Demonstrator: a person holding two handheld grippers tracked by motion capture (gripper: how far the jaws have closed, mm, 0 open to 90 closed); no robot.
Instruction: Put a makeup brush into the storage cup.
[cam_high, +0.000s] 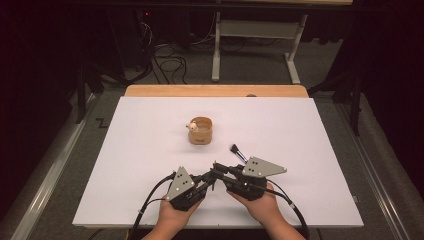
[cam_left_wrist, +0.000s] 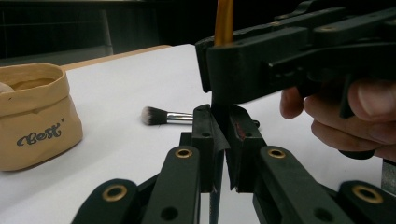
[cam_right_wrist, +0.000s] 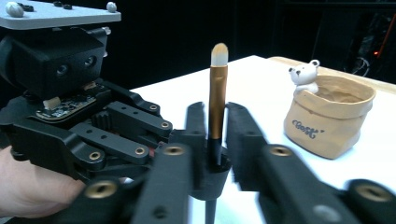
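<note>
A slim brush with a gold handle and a pale tip stands upright between the jaws of my right gripper. The jaws sit close on either side with a thin gap, so this gripper is open. From the left comes my left gripper, shut on the brush's thin black lower handle. The gold handle rises behind the right gripper's jaws. In the high view the left gripper and right gripper meet tip to tip near the front of the white board.
A tan paper-bag cup with a small white bear figure on its rim stands mid-board. A second brush with a dark fluffy head lies flat just beyond the grippers. A wooden table edge shows behind the board.
</note>
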